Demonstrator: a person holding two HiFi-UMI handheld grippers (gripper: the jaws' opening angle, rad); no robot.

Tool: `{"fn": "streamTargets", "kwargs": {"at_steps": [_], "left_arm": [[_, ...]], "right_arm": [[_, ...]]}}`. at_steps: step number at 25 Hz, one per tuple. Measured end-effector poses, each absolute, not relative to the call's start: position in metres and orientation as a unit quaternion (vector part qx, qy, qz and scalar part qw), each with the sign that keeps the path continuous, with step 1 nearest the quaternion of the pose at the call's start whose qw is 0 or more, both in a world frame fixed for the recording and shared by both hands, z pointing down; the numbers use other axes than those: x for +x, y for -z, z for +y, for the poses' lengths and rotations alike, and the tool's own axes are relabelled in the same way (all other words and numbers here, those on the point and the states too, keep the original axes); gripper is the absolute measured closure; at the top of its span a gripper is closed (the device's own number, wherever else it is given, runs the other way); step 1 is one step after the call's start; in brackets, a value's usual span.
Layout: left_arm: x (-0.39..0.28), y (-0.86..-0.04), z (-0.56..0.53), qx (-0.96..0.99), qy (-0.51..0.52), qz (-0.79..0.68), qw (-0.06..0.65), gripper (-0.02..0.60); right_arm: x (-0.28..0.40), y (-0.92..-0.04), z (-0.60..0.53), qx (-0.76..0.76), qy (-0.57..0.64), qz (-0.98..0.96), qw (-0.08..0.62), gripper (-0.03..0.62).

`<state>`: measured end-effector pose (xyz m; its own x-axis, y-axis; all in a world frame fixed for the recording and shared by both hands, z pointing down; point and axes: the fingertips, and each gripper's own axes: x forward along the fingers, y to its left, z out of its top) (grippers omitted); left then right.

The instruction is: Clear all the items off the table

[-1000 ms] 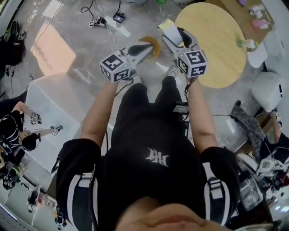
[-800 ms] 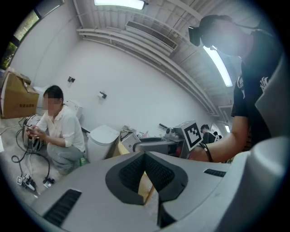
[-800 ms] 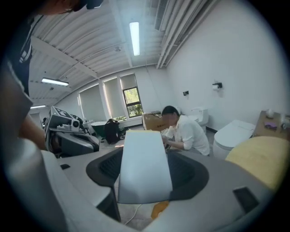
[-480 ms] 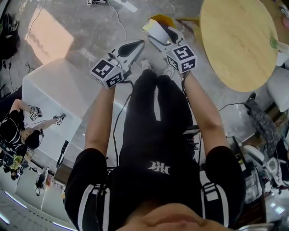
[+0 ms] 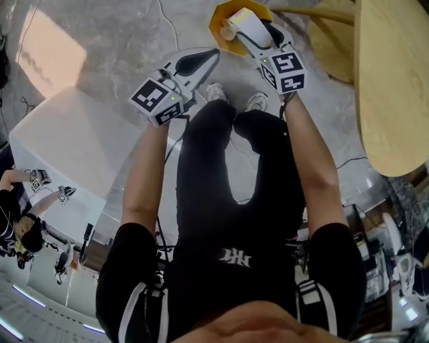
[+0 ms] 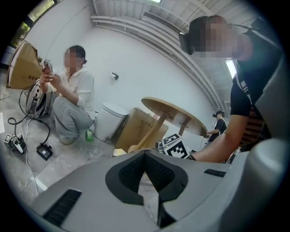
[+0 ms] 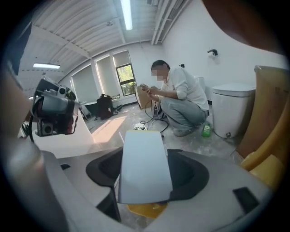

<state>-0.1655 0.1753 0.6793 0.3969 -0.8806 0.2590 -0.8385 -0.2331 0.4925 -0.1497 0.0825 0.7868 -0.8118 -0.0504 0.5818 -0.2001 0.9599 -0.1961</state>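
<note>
In the head view my right gripper is shut on a white carton, held just over a yellow bin on the floor. The right gripper view shows the carton upright between the black pads, with yellow bin beneath it. My left gripper hovers to the left of the bin with its tips together and nothing in them; in its own view the left gripper shows only floor below the pads. The round wooden table fills the right edge.
A white block stands on the floor at left. My legs and shoes are under the grippers. A crouching person, a white waste bin, a cardboard box and floor cables lie ahead.
My right gripper has carried the carton from beside the table to above the yellow bin. The view has swung, so the table slid to the right edge. The left gripper kept alongside.
</note>
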Motion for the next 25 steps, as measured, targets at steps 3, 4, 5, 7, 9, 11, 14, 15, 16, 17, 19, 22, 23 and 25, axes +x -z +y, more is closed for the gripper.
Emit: {"fn": "streamTargets", "kwargs": {"at_steps": [3, 4, 5, 7, 9, 11, 14, 15, 16, 17, 19, 22, 23, 25], "left_arm": [[-0.169, -0.719, 0.171, 0.783, 0.034, -0.549, 0.291, 0.569], [-0.172, -0.731, 0.17, 0.783, 0.033, -0.549, 0.291, 0.569], [-0.176, -0.743, 0.171, 0.783, 0.033, -0.549, 0.29, 0.569], [-0.186, -0.763, 0.173, 0.784, 0.033, -0.55, 0.285, 0.569], [-0.195, -0.774, 0.178, 0.784, 0.035, -0.553, 0.28, 0.569], [-0.198, -0.776, 0.183, 0.784, 0.035, -0.555, 0.277, 0.569], [-0.194, -0.769, 0.18, 0.782, 0.035, -0.558, 0.274, 0.569], [-0.191, -0.765, 0.176, 0.782, 0.033, -0.56, 0.273, 0.569], [-0.189, -0.76, 0.17, 0.781, 0.03, -0.561, 0.272, 0.569], [-0.185, -0.755, 0.164, 0.781, 0.03, -0.561, 0.271, 0.569], [-0.177, -0.749, 0.153, 0.782, 0.031, -0.56, 0.272, 0.569], [-0.18, -0.752, 0.147, 0.782, 0.026, -0.558, 0.278, 0.569], [-0.185, -0.753, 0.15, 0.781, 0.022, -0.558, 0.279, 0.569], [-0.196, -0.739, 0.158, 0.778, 0.018, -0.56, 0.285, 0.569]], "right_arm": [[-0.152, -0.831, 0.081, 0.052, -0.099, -0.94, 0.324, 0.284], [-0.155, -0.846, 0.083, 0.047, -0.09, -0.938, 0.332, 0.285], [-0.158, -0.861, 0.086, 0.042, -0.082, -0.936, 0.34, 0.284], [-0.167, -0.889, 0.093, 0.037, -0.074, -0.931, 0.356, 0.284], [-0.175, -0.905, 0.101, 0.033, -0.07, -0.927, 0.366, 0.284], [-0.177, -0.91, 0.109, 0.03, -0.062, -0.926, 0.372, 0.284], [-0.17, -0.909, 0.107, 0.028, -0.063, -0.919, 0.389, 0.278], [-0.167, -0.905, 0.103, 0.028, -0.065, -0.918, 0.391, 0.275], [-0.164, -0.9, 0.1, 0.026, -0.066, -0.918, 0.391, 0.272], [-0.161, -0.896, 0.096, 0.023, -0.066, -0.918, 0.39, 0.267], [-0.154, -0.893, 0.086, 0.018, -0.068, -0.919, 0.389, 0.18], [-0.155, -0.897, 0.076, 0.022, -0.075, -0.919, 0.386, 0.232], [-0.158, -0.895, 0.077, 0.024, -0.078, -0.92, 0.383, 0.246], [-0.166, -0.872, 0.085, 0.026, -0.086, -0.925, 0.368, 0.306]]}}
